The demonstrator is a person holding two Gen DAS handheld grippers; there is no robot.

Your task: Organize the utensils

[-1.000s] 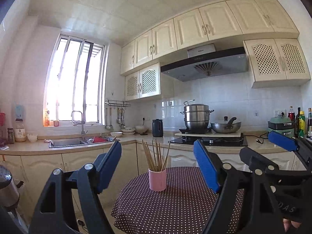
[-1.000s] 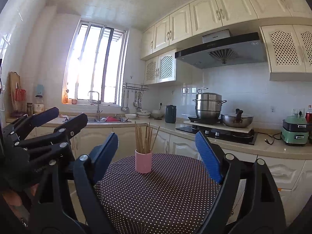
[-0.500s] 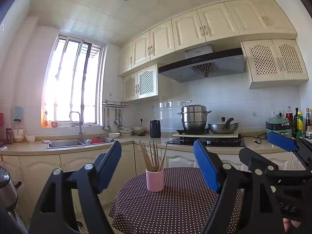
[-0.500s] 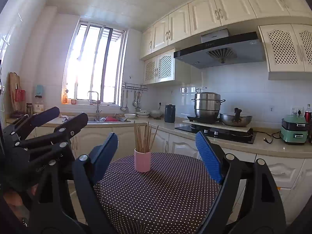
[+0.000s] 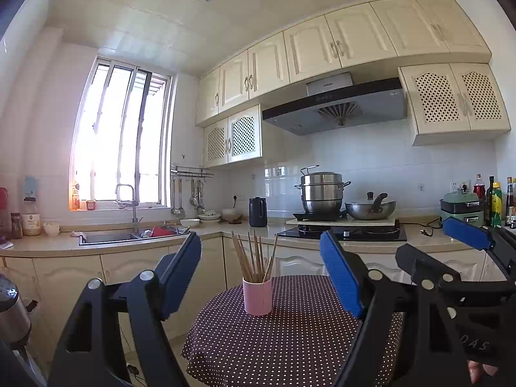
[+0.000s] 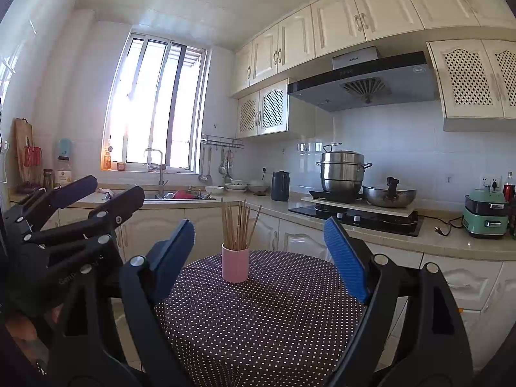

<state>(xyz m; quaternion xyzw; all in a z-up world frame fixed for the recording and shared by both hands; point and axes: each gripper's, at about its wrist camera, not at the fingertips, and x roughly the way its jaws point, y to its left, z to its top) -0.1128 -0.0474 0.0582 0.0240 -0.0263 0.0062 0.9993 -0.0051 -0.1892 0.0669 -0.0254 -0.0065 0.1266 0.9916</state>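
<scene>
The left tool [image 5: 261, 271] is held level with its blue pads spread wide and nothing between them. The right tool [image 6: 259, 254] is the same — pads apart, empty. Ahead of both, well beyond the fingertips, a pink cup [image 5: 257, 295] stands upright on the surface [image 5: 290, 338] under a dark polka-dot cloth. A bundle of wooden chopsticks [image 5: 253, 258] stands in the cup, fanning outward. Seen from the left tool, the right tool lies just beside it — to its right.

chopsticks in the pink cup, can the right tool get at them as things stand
Probably yes: the right tool is open and empty, the chopsticks stand free above the pink cup, and nothing lies between on the dotted table.
</scene>
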